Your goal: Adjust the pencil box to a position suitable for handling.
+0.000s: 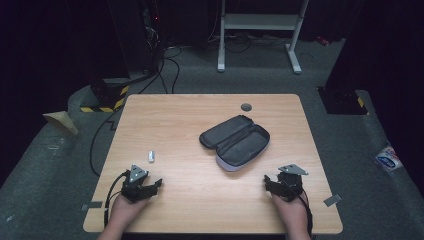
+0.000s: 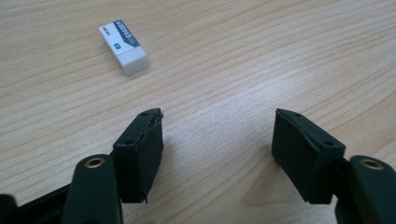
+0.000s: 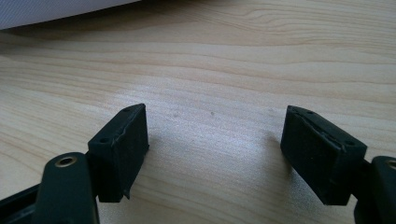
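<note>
Two grippers rest low over the near edge of the table (image 1: pixel 180 107), one in each hand, and both stand wide with nothing between their fingers. The left gripper (image 1: pixel 142 186) is the nearer one to the single eraser (image 1: pixel 151 156), which lies on bare wood just ahead of it and slightly to its right in the high view. In the left gripper view the eraser (image 2: pixel 124 47) sits ahead and left of the fingers (image 2: pixel 140 154), well clear of them, its long axis slanting away to the upper left, so I judge a grasp would need a reach forward and a small turn of the hand. The right gripper (image 1: pixel 279 186) points toward the one pencil case (image 1: pixel 235 141), which lies opened flat at mid-table, its length running diagonally from near-right to far-left. One small dark round cap (image 1: pixel 246 106) sits in the table beyond the case.
</note>
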Action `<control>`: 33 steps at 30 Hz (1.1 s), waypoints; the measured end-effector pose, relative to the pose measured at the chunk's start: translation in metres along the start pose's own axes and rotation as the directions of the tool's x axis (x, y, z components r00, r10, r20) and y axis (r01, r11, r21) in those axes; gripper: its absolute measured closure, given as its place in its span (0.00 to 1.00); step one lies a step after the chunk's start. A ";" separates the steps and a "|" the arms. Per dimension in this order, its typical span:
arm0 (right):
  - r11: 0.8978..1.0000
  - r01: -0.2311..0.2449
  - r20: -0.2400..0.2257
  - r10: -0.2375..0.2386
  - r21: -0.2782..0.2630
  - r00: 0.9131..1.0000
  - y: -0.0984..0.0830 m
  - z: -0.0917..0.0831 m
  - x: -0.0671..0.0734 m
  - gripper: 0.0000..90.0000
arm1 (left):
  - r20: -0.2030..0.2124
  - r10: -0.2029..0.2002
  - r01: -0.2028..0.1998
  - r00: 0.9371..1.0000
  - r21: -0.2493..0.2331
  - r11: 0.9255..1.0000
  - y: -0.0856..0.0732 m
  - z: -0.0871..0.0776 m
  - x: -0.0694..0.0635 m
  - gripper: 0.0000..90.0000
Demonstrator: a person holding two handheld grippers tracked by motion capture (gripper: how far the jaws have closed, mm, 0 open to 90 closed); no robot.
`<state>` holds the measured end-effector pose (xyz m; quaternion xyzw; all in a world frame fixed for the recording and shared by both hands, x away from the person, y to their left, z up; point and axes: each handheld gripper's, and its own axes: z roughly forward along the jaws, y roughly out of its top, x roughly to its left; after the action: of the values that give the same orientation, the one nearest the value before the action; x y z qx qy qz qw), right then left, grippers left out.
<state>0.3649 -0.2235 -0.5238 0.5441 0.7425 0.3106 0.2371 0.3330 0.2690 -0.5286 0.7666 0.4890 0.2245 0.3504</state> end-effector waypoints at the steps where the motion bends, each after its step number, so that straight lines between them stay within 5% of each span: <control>1: 1.000 0.000 0.000 0.000 0.000 1.000 0.000 0.000 0.000 0.26 | 0.000 0.000 0.000 1.000 0.000 1.000 0.000 0.000 0.000 0.37; 24: 1.000 0.020 -0.014 -0.020 -0.001 1.000 0.001 0.000 0.000 0.29 | 0.010 0.010 -0.010 1.000 0.008 1.000 0.000 0.000 -0.001 0.34; 28: 0.999 0.033 -0.017 -0.033 -0.001 0.999 0.002 -0.002 0.001 0.37 | 0.010 0.014 -0.014 1.000 0.008 1.000 0.000 0.000 -0.002 0.34; 30: 0.999 0.040 -0.017 -0.040 -0.012 0.999 0.003 -0.005 0.003 0.37 | 0.010 0.014 -0.014 1.000 0.008 1.000 0.000 0.000 -0.002 0.34; 33: 0.994 0.051 -0.047 -0.056 -0.100 0.997 0.013 -0.020 0.013 0.43 | 0.010 0.012 -0.013 1.000 0.008 1.000 0.000 0.000 -0.002 0.34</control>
<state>0.3556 -0.2126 -0.5005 0.5040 0.7461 0.3537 0.2534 0.3322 0.2672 -0.5284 0.7722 0.4834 0.2210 0.3481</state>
